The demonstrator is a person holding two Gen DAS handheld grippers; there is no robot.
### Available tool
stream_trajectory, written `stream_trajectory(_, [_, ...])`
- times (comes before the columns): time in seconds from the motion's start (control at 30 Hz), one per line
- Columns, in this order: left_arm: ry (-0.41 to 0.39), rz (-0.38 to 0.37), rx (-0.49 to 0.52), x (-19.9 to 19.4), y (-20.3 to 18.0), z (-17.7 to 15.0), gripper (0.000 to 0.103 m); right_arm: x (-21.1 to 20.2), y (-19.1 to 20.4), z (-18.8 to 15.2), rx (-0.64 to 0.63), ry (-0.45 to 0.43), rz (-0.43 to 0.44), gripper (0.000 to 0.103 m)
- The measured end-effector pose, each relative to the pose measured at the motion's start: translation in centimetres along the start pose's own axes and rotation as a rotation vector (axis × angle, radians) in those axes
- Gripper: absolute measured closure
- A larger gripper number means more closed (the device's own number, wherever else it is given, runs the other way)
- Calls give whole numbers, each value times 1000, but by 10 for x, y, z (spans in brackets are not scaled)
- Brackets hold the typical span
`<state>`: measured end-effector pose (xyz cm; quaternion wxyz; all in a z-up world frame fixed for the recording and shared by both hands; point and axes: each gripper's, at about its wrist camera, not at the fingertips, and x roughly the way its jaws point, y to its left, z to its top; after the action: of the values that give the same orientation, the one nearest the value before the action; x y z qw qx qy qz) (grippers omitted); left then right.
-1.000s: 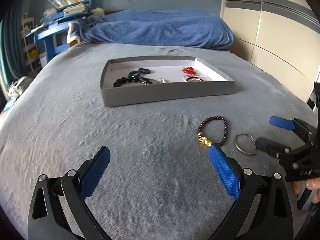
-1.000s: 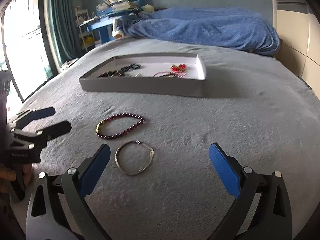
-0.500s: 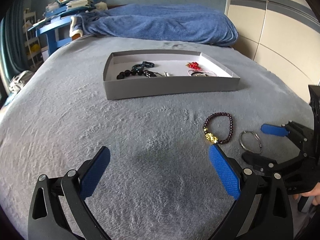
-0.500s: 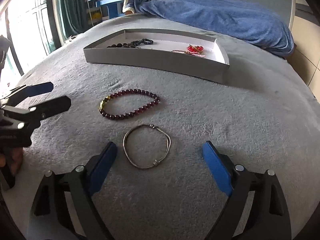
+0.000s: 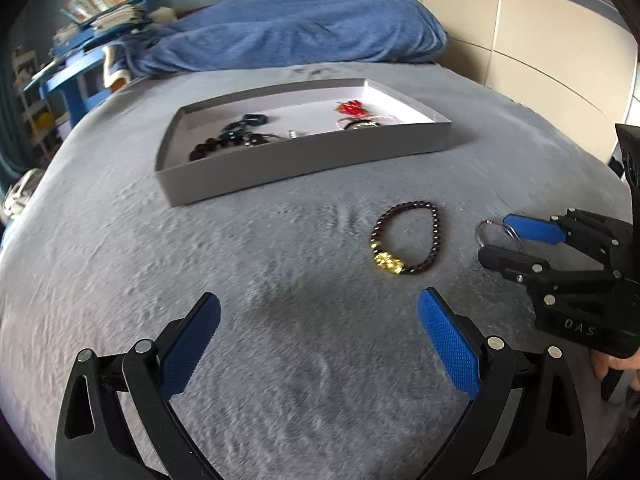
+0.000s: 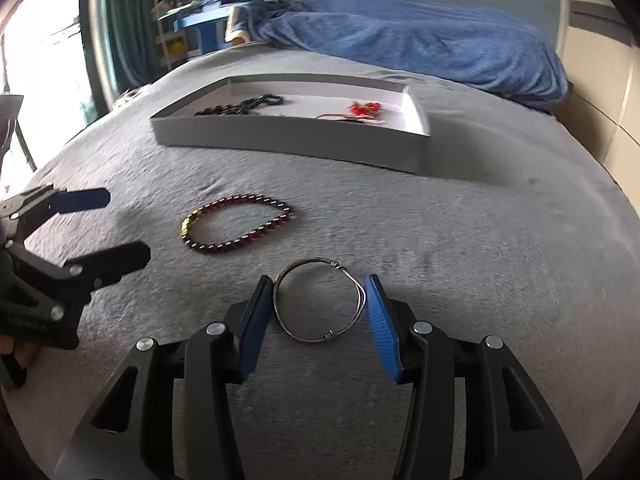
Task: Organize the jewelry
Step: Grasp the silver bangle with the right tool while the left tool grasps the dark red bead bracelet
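Note:
A silver wire bangle (image 6: 328, 336) lies on the grey bedspread between the blue pads of my right gripper (image 6: 318, 292). The jaws are closing, and each pad stands right at a side of the ring, which keeps its round shape. In the left wrist view the same bangle (image 5: 480, 228) shows between the right gripper's (image 5: 496, 238) fingers. A dark red beaded bracelet (image 6: 224, 246) with a gold charm (image 5: 386, 262) lies loose just beyond. My left gripper (image 5: 318, 300) hovers open over bare bedspread, short of the bracelet (image 5: 436, 232). The grey tray (image 5: 300, 160) behind holds several pieces.
The tray (image 6: 280, 136) stands mid-bed with dark beads on its left and red pieces on its right. A blue blanket (image 5: 300, 28) is heaped at the bed's far end. A blue desk (image 6: 200, 24) and a window stand left, pale wardrobe doors (image 5: 540, 40) right.
My right gripper came forward and down onto the silver bangle, and its jaws narrowed from wide open to either side of it. The left gripper shifted slightly and tilted.

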<state>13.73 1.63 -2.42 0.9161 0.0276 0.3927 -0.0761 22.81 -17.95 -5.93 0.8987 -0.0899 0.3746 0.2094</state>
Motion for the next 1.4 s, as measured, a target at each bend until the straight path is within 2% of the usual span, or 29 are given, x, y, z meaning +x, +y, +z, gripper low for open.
stream_trajectory(0.23, [-3, -23, 13, 11, -11, 20, 5, 3, -5, 0, 22, 15, -3, 56])
stream_trajectory(0.43, [11, -15, 94, 27, -28, 32, 5, 4, -7, 0, 29, 17, 0, 56])
stream_trajectory(0.53, [12, -29, 75, 31, -24, 37, 8, 4, -7, -1, 33, 21, 5, 56])
stream_trajectory(0.6, [20, -48, 57, 34, -20, 39, 15, 5, -7, -1, 33, 22, 6, 56])
stream_trajectory(0.67, [49, -68, 54, 40, -18, 39, 30, 5, -7, -1, 33, 24, 6, 56])
stream_trajectory(0.77, [79, -73, 63, 48, -19, 36, 42, 5, -7, -1, 32, 25, 6, 56])
stream_trajectory(1.03, [62, -81, 110, 44, -29, 32, 57, 7, -6, -1, 32, 30, 7, 55])
stream_trajectory(1.4, [73, -84, 96, 47, -28, 32, 55, 7, -5, -1, 22, 31, -2, 55])
